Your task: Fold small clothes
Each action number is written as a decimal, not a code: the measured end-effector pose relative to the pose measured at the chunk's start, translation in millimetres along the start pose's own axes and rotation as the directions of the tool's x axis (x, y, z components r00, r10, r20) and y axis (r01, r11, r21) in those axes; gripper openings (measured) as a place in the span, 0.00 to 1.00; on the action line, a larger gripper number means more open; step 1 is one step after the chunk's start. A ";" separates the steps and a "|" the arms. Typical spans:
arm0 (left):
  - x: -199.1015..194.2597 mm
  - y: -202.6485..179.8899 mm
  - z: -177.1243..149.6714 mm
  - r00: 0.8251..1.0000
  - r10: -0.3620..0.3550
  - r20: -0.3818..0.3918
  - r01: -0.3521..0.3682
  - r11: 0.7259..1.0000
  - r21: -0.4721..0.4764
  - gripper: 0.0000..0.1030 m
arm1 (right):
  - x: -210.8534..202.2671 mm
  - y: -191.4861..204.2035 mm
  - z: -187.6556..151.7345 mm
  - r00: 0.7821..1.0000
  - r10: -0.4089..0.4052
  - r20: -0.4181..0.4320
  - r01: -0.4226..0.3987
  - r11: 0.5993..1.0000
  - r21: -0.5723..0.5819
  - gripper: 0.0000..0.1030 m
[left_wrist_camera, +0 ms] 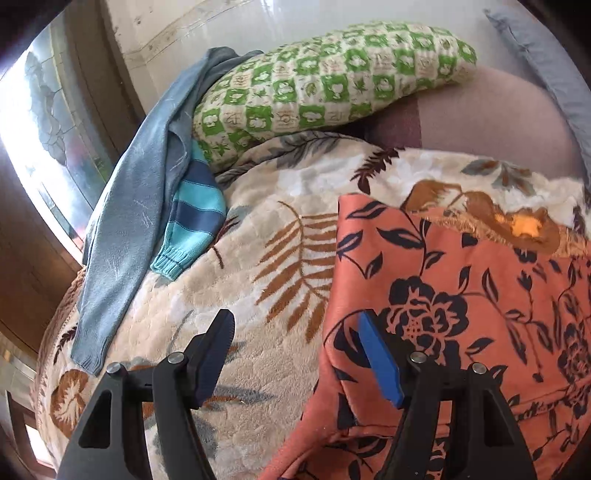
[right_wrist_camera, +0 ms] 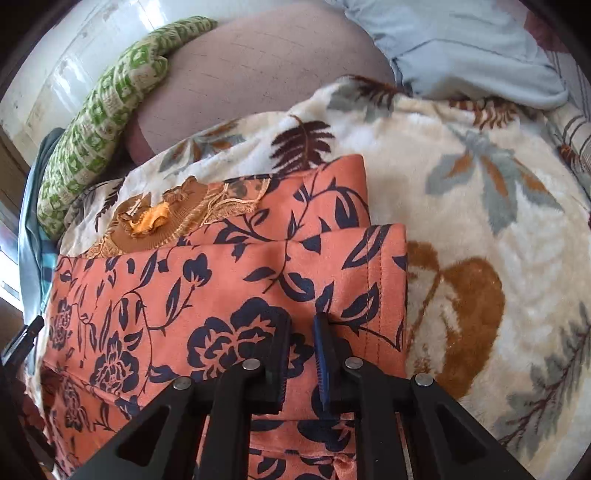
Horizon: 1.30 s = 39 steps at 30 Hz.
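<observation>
- Our left gripper has its jaws spread wide with nothing pinched; one blue pad sits over the left edge of the orange garment with a dark navy flower print, the other over bare blanket.
- Our right gripper is nearly closed, just a narrow gap between the jaws, tips down on the folded garment near its right edge. We can't tell whether any cloth is actually caught in there.
- Both grippers tilt steeply down at the bed.
- The garment lies folded on a fluffy cream blanket with brown and grey leaf patterns, a brown lacy piece poking out at its far edge.
- Further out: a grey-blue knit sweater, a teal and navy striped knit sleeve, a green-and-cream checked pillow, and a pale blue pillow by the white wall.
</observation>
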<state>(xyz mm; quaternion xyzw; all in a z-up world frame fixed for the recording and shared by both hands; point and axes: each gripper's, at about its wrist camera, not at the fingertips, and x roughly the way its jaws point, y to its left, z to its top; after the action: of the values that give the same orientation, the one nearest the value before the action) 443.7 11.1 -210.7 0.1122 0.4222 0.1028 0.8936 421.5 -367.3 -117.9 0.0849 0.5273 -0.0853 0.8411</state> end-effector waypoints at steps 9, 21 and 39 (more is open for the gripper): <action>11.3 0.4 -6.5 0.998 0.035 -0.061 -0.032 0.999 0.039 0.75 | 3.3 39.3 -10.3 0.987 0.132 -0.089 -0.142 0.982 -0.121 0.15; -42.2 54.1 -28.8 0.992 -0.103 -0.072 0.096 0.991 -0.093 0.83 | -80.1 20.6 -39.9 0.977 0.213 0.008 -0.211 0.975 -0.073 0.15; -161.7 170.2 -213.5 0.940 -0.246 -0.236 0.217 0.966 -0.140 0.87 | -208.6 -85.5 -209.0 0.975 0.212 -0.060 -0.207 0.975 0.077 0.73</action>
<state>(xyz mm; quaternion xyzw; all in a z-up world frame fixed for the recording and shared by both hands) 161.9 152.7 -175.5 -0.0024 0.5360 0.0338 0.8435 129.6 -390.4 -24.1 0.1725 0.5403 -0.0118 0.8235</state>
